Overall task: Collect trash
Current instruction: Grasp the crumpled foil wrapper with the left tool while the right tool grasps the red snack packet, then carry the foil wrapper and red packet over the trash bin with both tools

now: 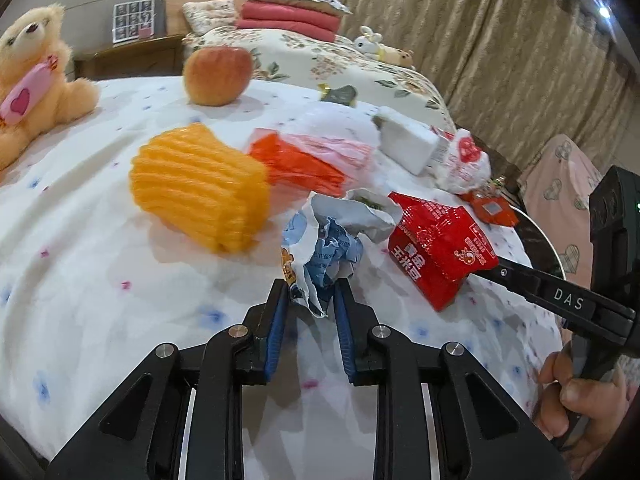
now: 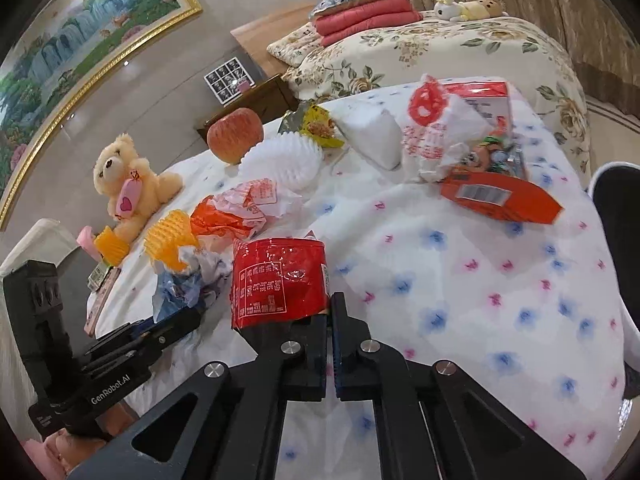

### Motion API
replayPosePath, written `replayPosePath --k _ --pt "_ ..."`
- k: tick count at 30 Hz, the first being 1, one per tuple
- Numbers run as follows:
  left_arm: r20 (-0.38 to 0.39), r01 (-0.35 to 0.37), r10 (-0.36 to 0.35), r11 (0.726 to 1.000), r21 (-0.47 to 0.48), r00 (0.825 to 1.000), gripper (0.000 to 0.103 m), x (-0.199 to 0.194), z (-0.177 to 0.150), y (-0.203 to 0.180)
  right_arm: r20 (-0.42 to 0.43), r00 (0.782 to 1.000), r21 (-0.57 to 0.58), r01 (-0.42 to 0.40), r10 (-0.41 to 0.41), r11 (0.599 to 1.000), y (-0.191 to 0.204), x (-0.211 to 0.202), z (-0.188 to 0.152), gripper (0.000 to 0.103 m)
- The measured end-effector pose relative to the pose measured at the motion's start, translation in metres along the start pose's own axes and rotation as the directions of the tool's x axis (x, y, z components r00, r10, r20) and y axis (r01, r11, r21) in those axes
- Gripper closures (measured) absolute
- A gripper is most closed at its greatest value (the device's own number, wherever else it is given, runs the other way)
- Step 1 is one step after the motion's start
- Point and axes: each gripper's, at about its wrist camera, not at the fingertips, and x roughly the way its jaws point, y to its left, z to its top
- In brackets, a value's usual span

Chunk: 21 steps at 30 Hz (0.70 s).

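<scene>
My left gripper (image 1: 311,290) is shut on a crumpled blue-and-white wrapper (image 1: 328,252), pinched between its blue pads; it also shows in the right wrist view (image 2: 184,284). My right gripper (image 2: 330,306) is shut on a red snack packet (image 2: 280,280) and holds it just above the cloth; the packet shows in the left wrist view (image 1: 436,248) at the tip of the right gripper (image 1: 496,270). More trash lies on the table: an orange-and-white crumpled wrapper (image 1: 312,156), a white-and-red plastic bag (image 2: 436,132), an orange packet (image 2: 500,196).
The table has a white flowered cloth (image 2: 460,288). On it are an apple (image 1: 218,76), a teddy bear (image 1: 28,80), an orange foam fruit net (image 1: 200,188), a white foam net (image 2: 284,156), a white box (image 1: 404,142). A bed (image 2: 440,52) stands behind.
</scene>
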Motion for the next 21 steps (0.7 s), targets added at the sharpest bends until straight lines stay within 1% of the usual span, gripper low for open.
replayPosePath --k 6,10,21 --pt "0.002 0.031 -0.032 0.999 0.037 0.999 0.081 -0.002 -0.001 -0.02 0.032 0.999 0.027 0.021 -0.022 0.999 -0.013 -0.018 -0.004 0.102" --pt "-0.002 0.058 -0.058 0.996 0.067 0.998 0.081 -0.001 -0.001 -0.037 0.055 0.998 0.055 0.041 -0.044 0.998 -0.029 -0.033 -0.007 0.102" --pt "-0.034 0.117 -0.113 0.982 0.15 0.993 0.081 0.009 -0.001 -0.085 0.107 0.988 0.134 0.093 -0.107 0.987 -0.066 -0.067 -0.013 0.102"
